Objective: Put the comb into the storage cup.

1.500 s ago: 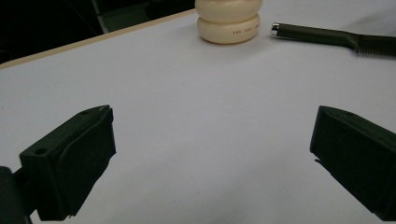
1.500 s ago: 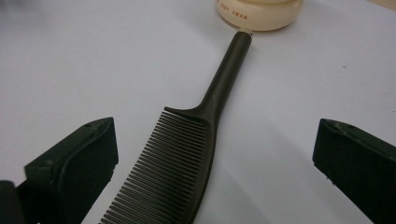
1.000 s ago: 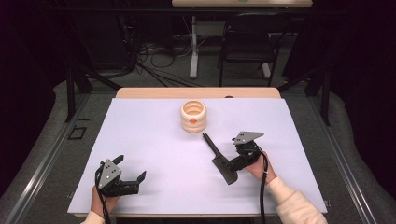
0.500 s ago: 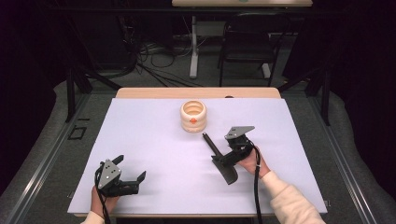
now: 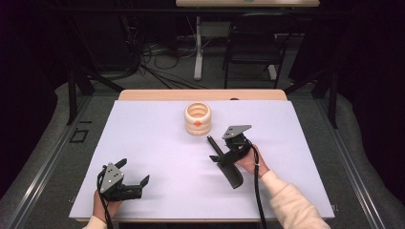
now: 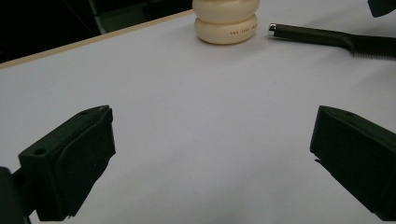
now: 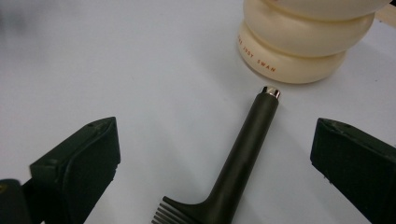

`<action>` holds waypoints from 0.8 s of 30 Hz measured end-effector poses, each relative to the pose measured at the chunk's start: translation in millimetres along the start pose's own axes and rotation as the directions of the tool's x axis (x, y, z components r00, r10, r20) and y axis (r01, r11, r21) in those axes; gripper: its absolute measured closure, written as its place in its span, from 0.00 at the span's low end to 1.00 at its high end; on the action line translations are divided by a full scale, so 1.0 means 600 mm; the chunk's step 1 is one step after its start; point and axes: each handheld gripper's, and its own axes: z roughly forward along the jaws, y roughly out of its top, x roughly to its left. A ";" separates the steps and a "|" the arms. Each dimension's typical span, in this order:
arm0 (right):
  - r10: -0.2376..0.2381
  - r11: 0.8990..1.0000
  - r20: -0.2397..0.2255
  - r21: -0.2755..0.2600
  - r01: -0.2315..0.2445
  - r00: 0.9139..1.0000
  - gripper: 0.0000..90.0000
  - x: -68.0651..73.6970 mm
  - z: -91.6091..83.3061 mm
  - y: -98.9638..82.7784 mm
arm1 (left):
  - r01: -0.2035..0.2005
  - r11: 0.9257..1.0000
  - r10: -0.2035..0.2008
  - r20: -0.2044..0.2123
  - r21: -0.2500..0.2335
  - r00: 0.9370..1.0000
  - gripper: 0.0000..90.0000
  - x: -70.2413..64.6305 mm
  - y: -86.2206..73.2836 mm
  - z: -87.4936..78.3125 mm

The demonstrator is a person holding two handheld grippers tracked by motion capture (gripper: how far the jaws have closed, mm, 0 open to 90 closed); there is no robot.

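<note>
Comb [image 7: 243, 154]: black plastic, wide teeth, long round handle with a metal end cap. Looks light, rigid and a bit slick, so grip the handle mid-length, across its axis, clear of the teeth. Right gripper [image 7: 212, 170] has its jaws spread wide, straddling the handle, nothing pinched, comb flat on the white table [image 5: 157, 143] between them. Handle tip points at the cream ribbed holder [image 7: 303, 42], just short of it, not touching. Left gripper [image 5: 125, 180] sits near the table's front-left corner, jaws apart, holding nothing, well away from the comb.
</note>
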 end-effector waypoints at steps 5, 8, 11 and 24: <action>0.002 1.000 0.011 -0.025 -0.002 1.000 0.10 -0.001 0.003 0.008 | 0.001 1.000 -0.001 0.001 -0.001 1.000 0.00 0.000 0.000 0.000; -0.003 1.000 0.020 -0.017 0.004 1.000 0.22 -0.002 0.011 0.013 | 0.006 1.000 -0.006 0.004 -0.001 1.000 0.00 0.001 -0.001 0.000; -0.008 1.000 0.030 -0.011 0.008 1.000 0.30 -0.002 0.014 0.015 | 0.006 1.000 -0.006 0.007 0.000 1.000 0.00 0.001 -0.001 0.001; -0.048 0.999 0.094 0.001 0.048 0.994 0.97 -0.010 0.031 0.019 | 0.004 1.000 -0.004 0.014 0.003 1.000 0.00 0.001 -0.001 0.002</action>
